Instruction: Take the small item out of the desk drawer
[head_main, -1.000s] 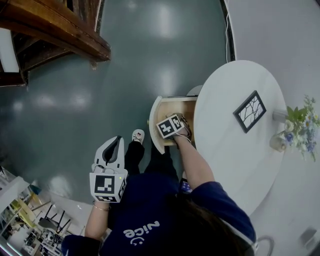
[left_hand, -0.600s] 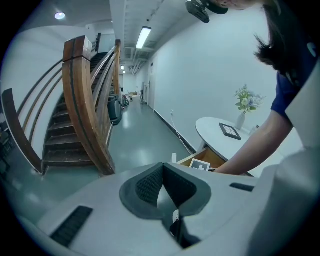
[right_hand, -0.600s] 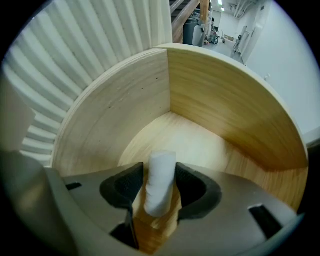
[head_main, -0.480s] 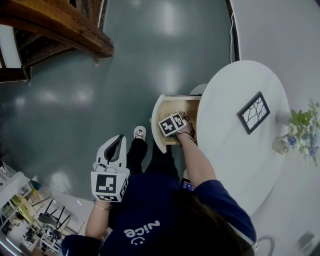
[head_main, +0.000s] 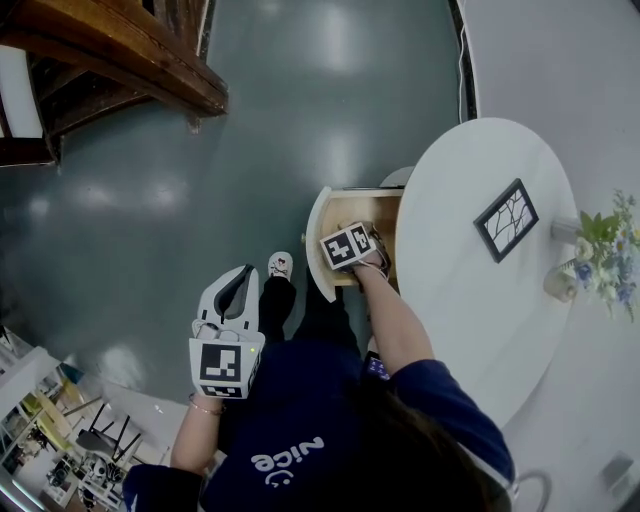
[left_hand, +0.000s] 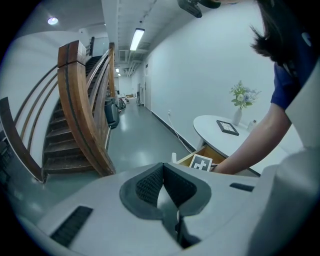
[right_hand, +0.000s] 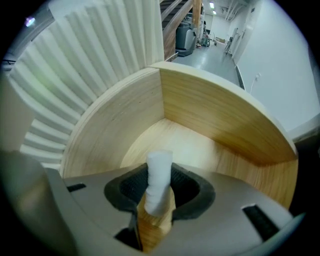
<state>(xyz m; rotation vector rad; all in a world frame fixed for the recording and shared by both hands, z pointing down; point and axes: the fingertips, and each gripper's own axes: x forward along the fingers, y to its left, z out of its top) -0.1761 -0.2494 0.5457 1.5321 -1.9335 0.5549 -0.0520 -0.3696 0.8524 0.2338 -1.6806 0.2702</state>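
The wooden desk drawer (head_main: 318, 240) stands pulled out from under the round white table (head_main: 470, 300). My right gripper (head_main: 356, 256) points straight down into it, with only its marker cube showing in the head view. In the right gripper view a small white roll (right_hand: 159, 177) stands upright between the dark pads (right_hand: 131, 187) of the right gripper (right_hand: 159, 192). The jaws have just been closing and now press on the roll from both sides. The drawer's curved wall (right_hand: 215, 115) rises behind. My left gripper (head_main: 238, 285) hangs apart over the floor, shut and empty (left_hand: 162, 170).
A framed picture (head_main: 506, 220) and a vase of flowers (head_main: 592, 262) stand on the table. A wooden staircase (head_main: 110, 50) fills the upper left, across the grey floor. The person's legs and a shoe (head_main: 278, 265) are beside the drawer front.
The head view has shifted slightly. Both grippers keep their places, the right one staying down in the drawer.
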